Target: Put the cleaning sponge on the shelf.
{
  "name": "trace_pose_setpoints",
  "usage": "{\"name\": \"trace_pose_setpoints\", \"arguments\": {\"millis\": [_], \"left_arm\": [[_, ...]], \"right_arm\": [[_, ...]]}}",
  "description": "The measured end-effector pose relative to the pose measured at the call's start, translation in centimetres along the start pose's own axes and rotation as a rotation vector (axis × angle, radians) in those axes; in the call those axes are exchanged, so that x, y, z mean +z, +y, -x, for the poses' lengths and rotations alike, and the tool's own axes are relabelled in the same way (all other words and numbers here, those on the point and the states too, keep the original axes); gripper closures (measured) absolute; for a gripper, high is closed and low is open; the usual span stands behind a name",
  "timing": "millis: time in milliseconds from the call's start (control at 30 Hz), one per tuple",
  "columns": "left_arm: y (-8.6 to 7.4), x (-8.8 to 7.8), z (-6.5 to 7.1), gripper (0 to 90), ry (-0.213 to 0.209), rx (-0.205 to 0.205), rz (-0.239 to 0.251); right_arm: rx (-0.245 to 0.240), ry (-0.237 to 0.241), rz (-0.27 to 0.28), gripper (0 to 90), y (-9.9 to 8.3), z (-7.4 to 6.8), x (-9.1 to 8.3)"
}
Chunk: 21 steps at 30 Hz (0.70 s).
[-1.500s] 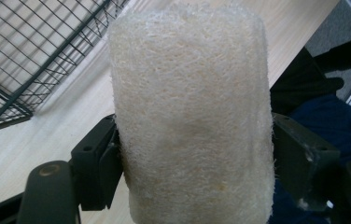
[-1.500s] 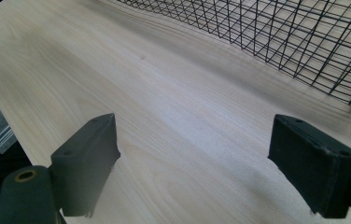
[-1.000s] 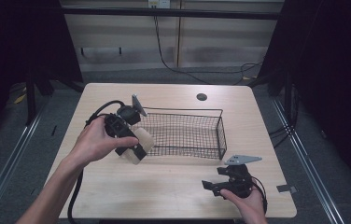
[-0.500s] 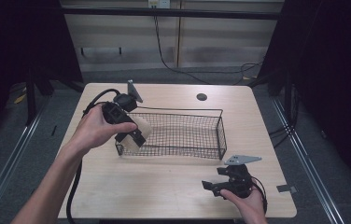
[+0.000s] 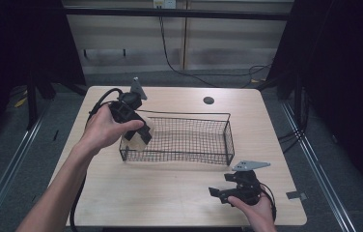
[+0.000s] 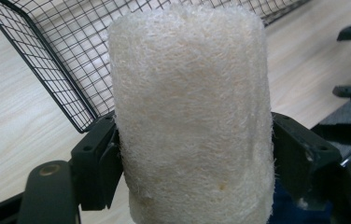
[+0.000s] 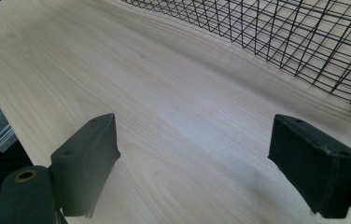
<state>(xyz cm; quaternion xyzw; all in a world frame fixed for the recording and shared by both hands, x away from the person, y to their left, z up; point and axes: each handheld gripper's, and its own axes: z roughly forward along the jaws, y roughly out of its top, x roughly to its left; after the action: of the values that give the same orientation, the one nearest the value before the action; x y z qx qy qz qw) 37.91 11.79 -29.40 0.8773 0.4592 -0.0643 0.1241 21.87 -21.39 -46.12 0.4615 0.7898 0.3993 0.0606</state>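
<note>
Black wire-mesh rectangular basket (image 5: pixel 189 137) lies just beyond the left claw (image 5: pixel 138 136), which grips a cream fibrous loofah cylinder (image 6: pixel 190 112) over its near-left corner. The right claw (image 5: pixel 218 193) rests open on the wooden table (image 5: pixel 170 198).

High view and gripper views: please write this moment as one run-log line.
left gripper: shut on cream fibrous loofah cylinder, over black wire basket left end | right gripper: open, low over wooden table

The loofah cylinder (image 6: pixel 190 116), cream and coarse-fibred, is held clamped at the left end of the wire basket (image 5: pixel 189 140).
</note>
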Motion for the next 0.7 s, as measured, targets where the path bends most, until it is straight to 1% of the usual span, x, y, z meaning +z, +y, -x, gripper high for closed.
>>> {"name": "trace_pose_setpoints", "arguments": {"millis": [33, 67, 100, 133, 167, 267, 300, 333, 367, 400, 467, 500, 533, 567, 600, 633, 667, 700], "left_arm": [[0.2, 0.1, -0.1, 25.1, 0.004, -0.026, 0.004], [0.3, 0.1, -0.2, 25.1, 0.008, -0.040, 0.007], [0.3, 0.1, -0.2, 25.1, 0.008, -0.040, 0.007], [0.4, 0.1, -0.3, 25.1, 0.012, -0.057, 0.007], [0.6, 0.2, -0.5, 25.0, 0.017, -0.088, 0.003], [0.9, 0.4, -0.6, 25.0, 0.045, -0.124, 0.005], [1.0, 0.5, -0.6, 25.0, 0.047, -0.134, 0.006], [1.0, 0.5, -0.6, 24.9, 0.047, -0.134, 0.006], [1.2, 0.7, -0.7, 24.9, 0.047, -0.155, 0.009], [1.2, 0.7, -0.7, 24.9, 0.047, -0.155, 0.009], [1.4, 1.0, -0.8, 24.8, 0.053, -0.179, 0.002], [1.5, 1.1, -0.9, 24.8, 0.064, -0.181, -0.003], [1.6, 1.2, -1.0, 24.8, 0.064, -0.195, -0.003], [1.7, 1.4, -1.2, 24.7, 0.073, -0.207, 0.003], [1.7, 1.4, -1.2, 24.6, 0.073, -0.207, 0.003], [1.8, 1.7, -1.3, 24.5, 0.052, -0.212, 0.004], [1.8, 1.7, -1.3, 24.5, 0.052, -0.212, 0.004], [1.8, 1.9, -1.4, 24.6, 0.065, -0.214, 0.000]], "right_arm": [[0.004, 0.001, 0.000, 15.3, 0.0, 0.0, 0.0], [0.004, 0.001, 0.000, 15.3, 0.0, 0.0, 0.0], [0.002, 0.001, 0.000, 15.3, 0.0, 0.0, 0.0], [0.002, 0.001, 0.000, 15.3, 0.0, 0.0, 0.0], [0.002, 0.002, 0.000, 15.3, 0.0, 0.0, 0.0], [0.000, 0.002, -0.001, 15.3, 0.0, 0.0, 0.0], [0.000, 0.002, 0.000, 15.3, 0.0, 0.0, 0.0], [0.002, 0.002, 0.000, 15.2, 0.0, 0.0, 0.0], [0.003, 0.002, -0.001, 15.0, 0.0, 0.0, 0.0], [0.003, 0.002, -0.001, 15.0, 0.0, 0.0, 0.0], [0.003, 0.003, -0.001, 14.9, 0.0, 0.0, 0.0], [0.003, 0.002, -0.002, 14.9, 0.0, 0.0, 0.0], [0.003, 0.002, -0.002, 14.9, 0.0, 0.0, 0.0], [0.002, 0.003, -0.001, 14.9, 0.0, 0.0, 0.0], [0.001, 0.002, -0.001, 14.9, 0.0, 0.0, 0.0], [0.000, 0.002, -0.002, 14.9, 0.0, 0.0, 0.0], [0.001, 0.003, -0.001, 14.9, 0.0, 0.0, 0.0], [0.000, 0.004, -0.001, 14.9, 0.0, 0.0, 0.0]]}}
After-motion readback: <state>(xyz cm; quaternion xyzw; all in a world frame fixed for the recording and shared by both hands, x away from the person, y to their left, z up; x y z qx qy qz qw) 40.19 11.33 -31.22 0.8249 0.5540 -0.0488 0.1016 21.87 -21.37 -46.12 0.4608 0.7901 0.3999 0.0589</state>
